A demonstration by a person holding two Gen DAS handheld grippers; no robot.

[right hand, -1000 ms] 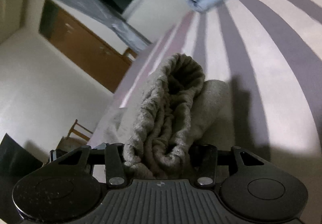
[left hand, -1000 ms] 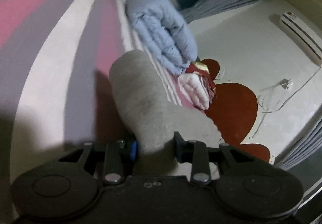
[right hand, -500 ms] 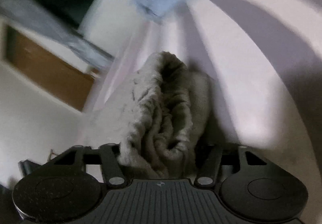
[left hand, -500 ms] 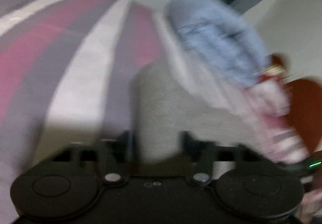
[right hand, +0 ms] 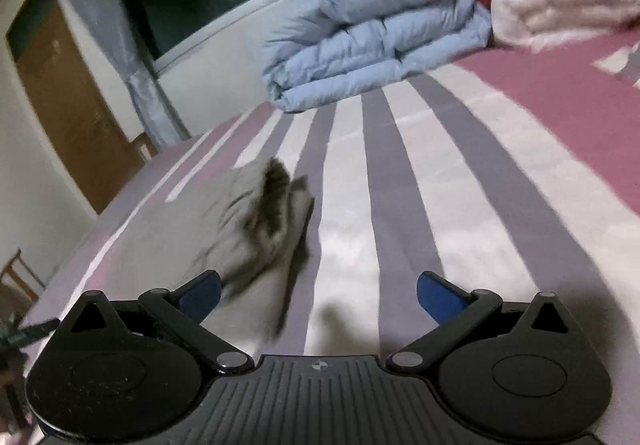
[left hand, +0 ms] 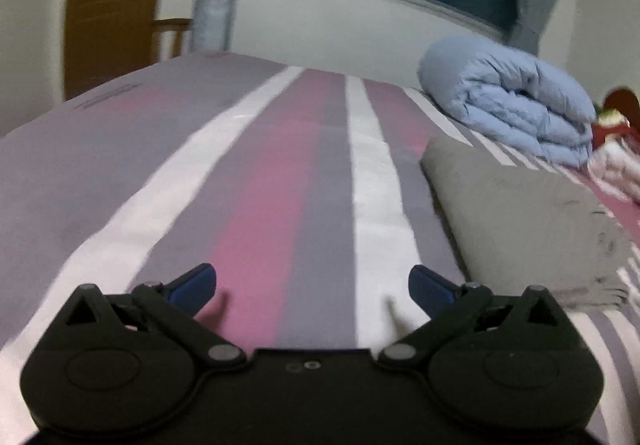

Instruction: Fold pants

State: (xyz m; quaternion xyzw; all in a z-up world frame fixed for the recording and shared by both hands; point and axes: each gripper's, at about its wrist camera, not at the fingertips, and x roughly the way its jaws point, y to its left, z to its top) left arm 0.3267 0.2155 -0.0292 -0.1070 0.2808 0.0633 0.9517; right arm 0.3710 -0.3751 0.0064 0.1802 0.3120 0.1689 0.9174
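The grey pants (left hand: 516, 213) lie folded on the striped bed, to the right of my left gripper (left hand: 312, 285). Its jaws are opening wide and hold nothing; only bedsheet shows between the blue pads (left hand: 196, 283). In the right wrist view the same grey pants (right hand: 256, 229) lie in a blurred bundle ahead and to the left, their near end by the left pad. My right gripper (right hand: 318, 291) is also opening wide, with nothing pressed between its blue pads (right hand: 438, 295).
A folded light-blue quilt (left hand: 508, 101) sits at the head of the bed, also seen as the quilt (right hand: 372, 29) in the right view. White and red bedding (right hand: 560, 1) lies beside it. The bed (left hand: 260, 185) has pink, grey and white stripes. A window, curtain and wooden door stand behind.
Both grippers let go of the grey pants and opened wide. Both drew back and swung level, so the pants now lie on the bed apart from the jaws.
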